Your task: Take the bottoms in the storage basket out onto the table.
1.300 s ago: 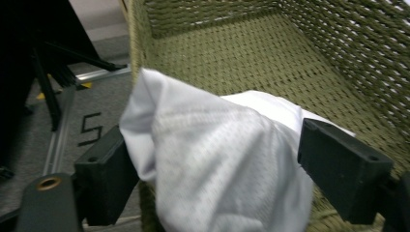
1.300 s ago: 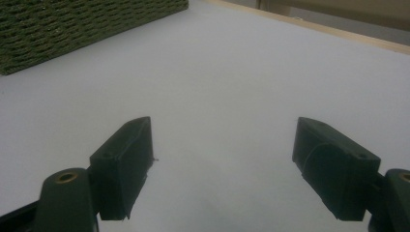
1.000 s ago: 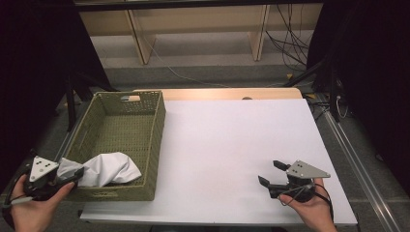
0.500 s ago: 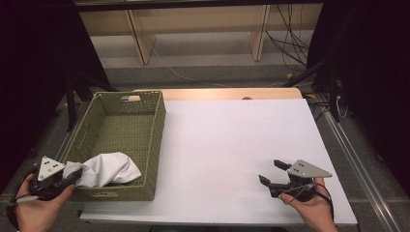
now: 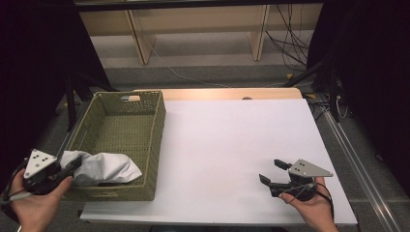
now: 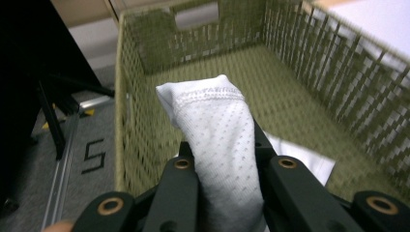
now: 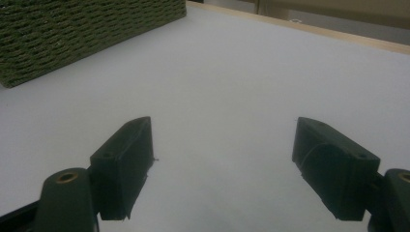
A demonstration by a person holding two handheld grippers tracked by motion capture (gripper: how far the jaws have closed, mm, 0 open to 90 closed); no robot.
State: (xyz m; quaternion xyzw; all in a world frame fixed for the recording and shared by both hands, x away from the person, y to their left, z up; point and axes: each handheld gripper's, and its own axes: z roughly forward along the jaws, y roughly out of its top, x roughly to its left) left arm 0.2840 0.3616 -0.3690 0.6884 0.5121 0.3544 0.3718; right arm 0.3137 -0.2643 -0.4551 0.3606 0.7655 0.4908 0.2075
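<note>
My left hand-held gripper (image 5: 72, 164) is clamped on a white cloth (image 5: 104, 166), a dotted knit fabric with a stitched hem. Over the last second I have drawn this hand back and down toward the near-left corner of the green woven basket (image 5: 145, 125), and the cloth has stretched out after it. One end now rides over the basket's near-left rim while the rest still lies on the basket floor at its near end. In the left gripper view, the cloth (image 6: 217, 140) is pinched tight between my two black jaws, its free end standing up above them. I judge the cloth is being pulled out of the basket, only partly done.

My right hand-held gripper (image 5: 275, 171) has not moved. It rests, jaws wide apart and holding nothing, on the white tabletop (image 5: 232, 140), well to the right of the basket. The basket's near wall is what the trailing cloth could drag against.
</note>
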